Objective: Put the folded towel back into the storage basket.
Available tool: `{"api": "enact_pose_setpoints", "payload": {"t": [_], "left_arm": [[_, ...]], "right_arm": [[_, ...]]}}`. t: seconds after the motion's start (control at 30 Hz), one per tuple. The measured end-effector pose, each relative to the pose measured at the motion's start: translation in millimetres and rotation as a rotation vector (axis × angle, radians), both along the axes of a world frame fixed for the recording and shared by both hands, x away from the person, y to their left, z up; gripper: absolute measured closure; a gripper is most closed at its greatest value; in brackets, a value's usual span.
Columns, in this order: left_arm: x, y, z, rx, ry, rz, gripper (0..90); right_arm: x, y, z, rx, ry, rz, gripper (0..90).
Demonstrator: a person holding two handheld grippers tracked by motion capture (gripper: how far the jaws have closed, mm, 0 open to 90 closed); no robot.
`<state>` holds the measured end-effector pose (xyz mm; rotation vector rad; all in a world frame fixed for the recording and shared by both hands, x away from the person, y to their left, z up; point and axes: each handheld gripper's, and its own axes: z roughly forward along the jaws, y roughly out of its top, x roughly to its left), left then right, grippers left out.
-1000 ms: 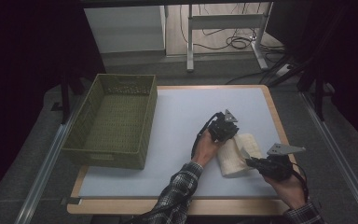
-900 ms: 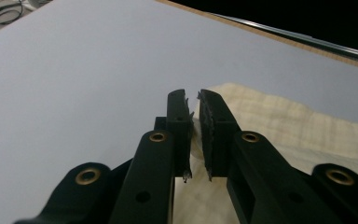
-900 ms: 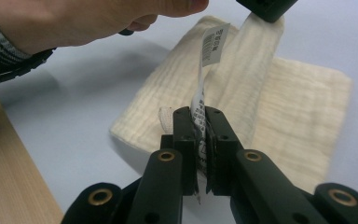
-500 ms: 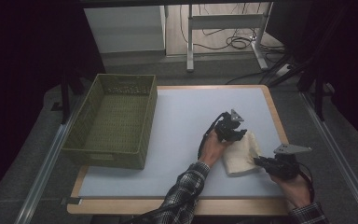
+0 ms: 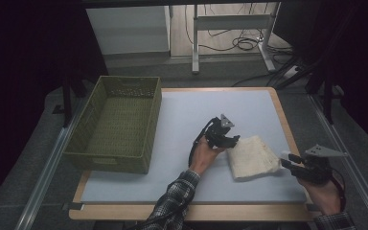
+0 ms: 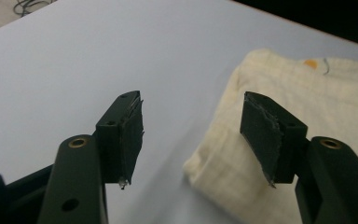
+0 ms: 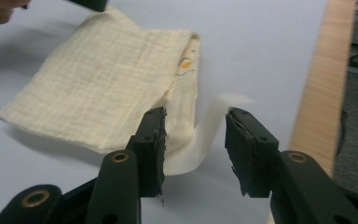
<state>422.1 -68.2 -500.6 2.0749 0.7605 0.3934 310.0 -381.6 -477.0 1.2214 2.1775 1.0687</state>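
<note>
White table point(image 5: 182, 115), wood edge, dark room behind. Folded cream cloth point(image 5: 251, 155) lies flat, well right of green basket point(image 5: 120, 127). Left gripper point(image 5: 226, 139) at cloth's left edge, right gripper point(image 5: 287, 162) at its right edge; both pairs of fingers just opened, spread, gripping nothing.

My right tool point(image 7: 195, 142) has just been opening, jaws parted, a loose white strip of the folded cream cloth point(image 7: 102, 88) curling up between them, unpinched. Cloth lies flat on the pale worktop point(image 7: 261, 42); the other tool point(image 7: 91, 3) sits at its far corner.
</note>
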Motion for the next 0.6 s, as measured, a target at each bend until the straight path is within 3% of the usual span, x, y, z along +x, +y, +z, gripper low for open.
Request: {"api": "enact_pose_setpoints", "payload": {"t": [0.13,0.3,0.47,0.53,0.6], "left_arm": [[-3.4,11.0,-2.6,0.001,0.004,0.015,38.2],[-9.8,22.1,-5.8,0.03,0.002,0.026,33.8],[-19.5,36.6,-12.0,0.074,0.0,0.057,28.3],[-23.2,46.1,-15.9,0.099,0.019,0.072,23.9],[-27.7,55.9,-19.4,0.121,0.028,0.096,20.5]], "right_arm": [[-0.6,0.6,5.5,0.003,-0.011,0.002,58.6],[2.9,13.6,7.5,0.019,0.006,0.049,64.4],[9.1,28.3,-10.5,0.013,0.062,0.079,65.4],[11.4,31.1,-19.0,0.008,0.088,0.076,65.4],[11.8,34.3,-25.2,0.01,0.106,0.087,71.0]]}}
